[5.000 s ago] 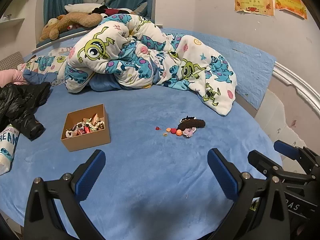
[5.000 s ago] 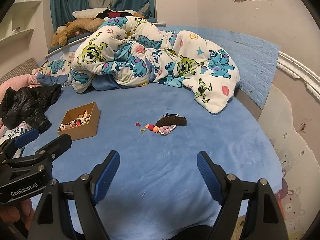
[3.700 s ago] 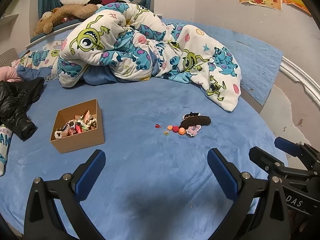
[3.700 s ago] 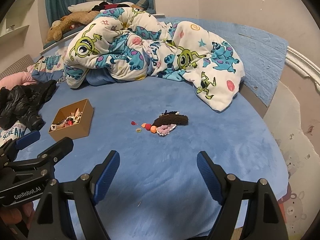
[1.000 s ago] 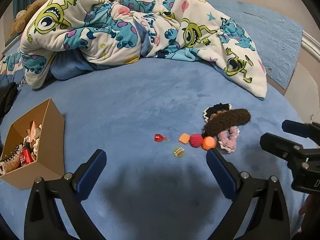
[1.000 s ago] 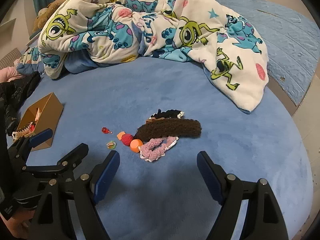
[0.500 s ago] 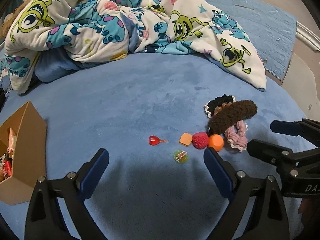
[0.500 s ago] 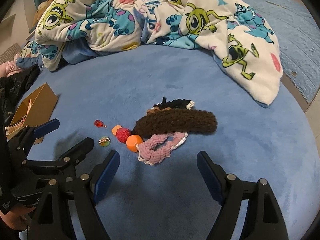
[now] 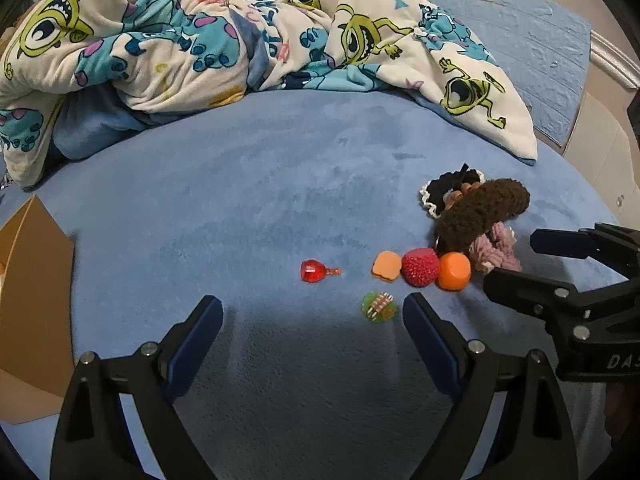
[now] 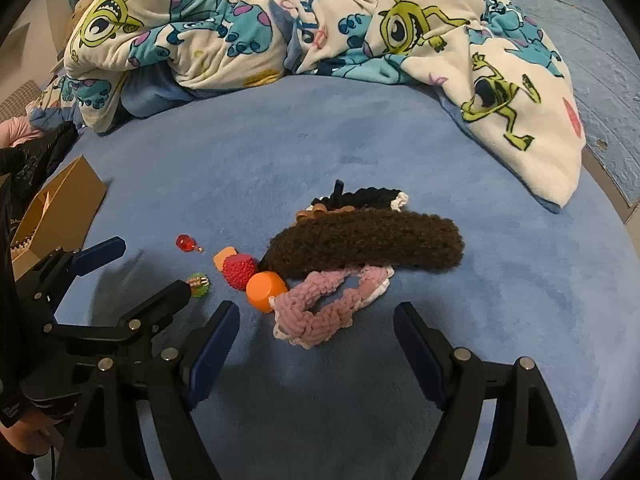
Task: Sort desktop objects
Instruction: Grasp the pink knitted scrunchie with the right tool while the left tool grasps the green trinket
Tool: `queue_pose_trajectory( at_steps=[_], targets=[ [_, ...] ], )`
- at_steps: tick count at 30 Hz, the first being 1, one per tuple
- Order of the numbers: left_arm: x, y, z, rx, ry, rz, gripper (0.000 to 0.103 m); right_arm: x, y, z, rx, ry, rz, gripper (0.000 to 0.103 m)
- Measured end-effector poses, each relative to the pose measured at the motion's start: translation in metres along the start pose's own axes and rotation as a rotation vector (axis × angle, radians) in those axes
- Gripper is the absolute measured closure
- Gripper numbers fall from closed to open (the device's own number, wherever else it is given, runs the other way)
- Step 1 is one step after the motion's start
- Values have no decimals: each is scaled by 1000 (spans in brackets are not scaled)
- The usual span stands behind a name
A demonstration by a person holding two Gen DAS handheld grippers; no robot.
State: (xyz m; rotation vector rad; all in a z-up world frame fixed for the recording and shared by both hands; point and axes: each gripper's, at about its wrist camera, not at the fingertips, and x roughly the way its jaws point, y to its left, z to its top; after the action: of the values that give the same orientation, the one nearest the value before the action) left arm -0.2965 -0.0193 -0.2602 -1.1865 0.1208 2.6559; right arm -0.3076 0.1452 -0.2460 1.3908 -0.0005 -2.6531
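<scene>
- On the blue bedspread [image 9: 280, 184], the small things you were sorting lay in a loose row: a red gem-like trinket [image 9: 313, 271], an orange-and-tan piece [image 9: 386, 265], a bumpy red ball [image 9: 420, 267] and an orange cap [image 9: 453, 270], the last three touching one another.
- Just below that row sat a little green disc [image 9: 378, 307], close to the inner face of your left gripper's right finger.
- Right of the cap, a fuzzy brown hair band [image 10: 364, 242] lay across a pink knitted scrunchie [image 10: 320, 312] and a black scrunchie with a white edge [image 10: 368, 197].
- Your left gripper [image 9: 312, 336] hung over the bedspread with its jaws wide but closing; nothing was between the pads, and the red trinket lay just beyond the gap.
- Your right gripper [image 10: 316, 340] stood spread wide and held nothing; the pink scrunchie lay just ahead of its fingers, untouched.
- Off to the left, a brown cardboard box [image 10: 60, 212] stood well apart from the row, with small items inside that were too cut off to make out.
- Behind everything, a rumpled cartoon-monster blanket [image 9: 240, 32] was heaped across the far side of the bed.
</scene>
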Motion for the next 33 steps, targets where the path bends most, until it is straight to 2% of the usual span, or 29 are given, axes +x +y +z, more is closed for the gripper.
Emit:
queue_pose_trajectory(
  at_steps=[2,6,8,11,17,22,33],
  targets=[
    [2,1,-1,-2,1,-1,11,5,0,0,3,12,-1,41],
    [3,2,-2,-2,3,-3,11,11,-2,-2,1,28,-2,56],
    [4,2,-3,-3,4,-5,11,13,-3,-3,-3,29,-14,73],
    [4,2,-3,-1,3,-6,11,11,-7,-5,4,27,-6,84],
    [6,-2,-2,13,7,-24,13,0,-14,-8,25,0,13,88],
    [13,-7,0,36,38,-56,36,-17,-18,-10,43,-37,25,88],
    [17,-20,2,77,50,-93,45,-39,-22,-11,45,-75,26,88]
  ],
)
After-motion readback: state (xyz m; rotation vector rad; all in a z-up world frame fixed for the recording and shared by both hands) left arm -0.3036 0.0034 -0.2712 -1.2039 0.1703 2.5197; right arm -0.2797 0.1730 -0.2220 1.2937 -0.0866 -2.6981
